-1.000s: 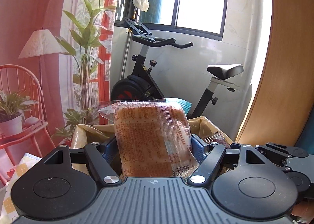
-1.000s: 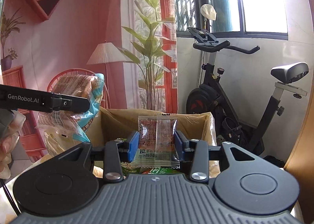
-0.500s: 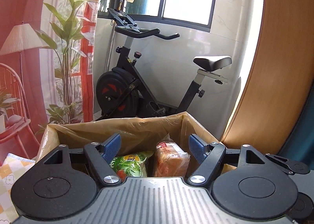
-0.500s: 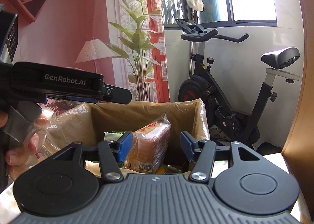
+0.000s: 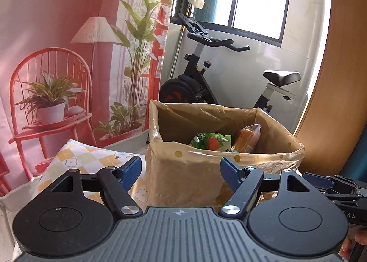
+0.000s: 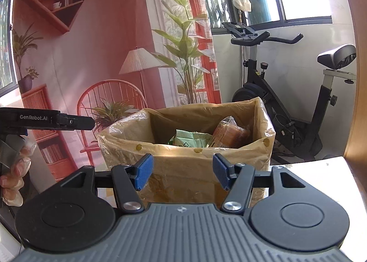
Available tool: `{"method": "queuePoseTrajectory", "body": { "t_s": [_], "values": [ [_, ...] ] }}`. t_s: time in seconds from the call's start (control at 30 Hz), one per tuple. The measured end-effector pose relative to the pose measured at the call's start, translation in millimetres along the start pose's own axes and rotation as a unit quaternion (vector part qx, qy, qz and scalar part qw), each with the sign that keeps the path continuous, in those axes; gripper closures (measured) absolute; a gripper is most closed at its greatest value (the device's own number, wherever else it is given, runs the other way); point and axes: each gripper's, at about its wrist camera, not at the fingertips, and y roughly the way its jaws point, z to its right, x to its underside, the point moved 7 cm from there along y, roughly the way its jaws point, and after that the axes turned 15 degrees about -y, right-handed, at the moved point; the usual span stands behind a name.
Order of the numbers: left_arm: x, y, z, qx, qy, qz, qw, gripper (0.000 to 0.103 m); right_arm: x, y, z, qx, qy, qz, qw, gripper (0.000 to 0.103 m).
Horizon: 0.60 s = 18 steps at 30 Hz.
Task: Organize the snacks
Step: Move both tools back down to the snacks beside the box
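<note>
A cardboard box lined with a brownish plastic bag (image 5: 183,170) (image 6: 183,170) stands just ahead of both grippers. Inside lie a green snack packet (image 5: 211,141) (image 6: 192,139) and an orange bread pack (image 5: 248,138) (image 6: 230,133). My left gripper (image 5: 181,171) is open in front of the box's near wall, nothing between its blue pads. My right gripper (image 6: 182,172) is also open and empty, its jaws still opening, low before the same wall. In the right wrist view the left gripper's body (image 6: 48,120) juts in from the left, held by a gloved hand (image 6: 16,170).
A checkered cloth with flowers (image 5: 80,158) covers the table left of the box. An exercise bike (image 6: 286,101) stands behind it. A wooden panel (image 5: 339,78) rises at the right, and a pink printed backdrop (image 5: 57,32) hangs at the left.
The left gripper dropped the bread pack into the box and the right gripper dropped its small packet. Both opened and drew back from over the box to in front of it.
</note>
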Motion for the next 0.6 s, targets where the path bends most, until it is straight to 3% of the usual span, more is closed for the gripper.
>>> {"method": "queuePoseTrajectory", "body": {
  "t_s": [0.27, 0.47, 0.6],
  "values": [
    [63, -15, -31, -0.037, 0.016, -0.013, 0.9991, 0.026, 81, 6, -36, -0.035, 0.025, -0.117, 0.992, 0.040],
    [89, -6, -47, -0.044, 0.010, -0.039, 0.9982, 0.027, 143, 15, -81, -0.079, 0.021, -0.221, 0.972, 0.041],
    [97, -7, -58, -0.047, 0.001, -0.046, 0.9978, 0.027, 165, 19, -100, -0.087, 0.002, -0.264, 0.961, 0.041]
  ]
}}
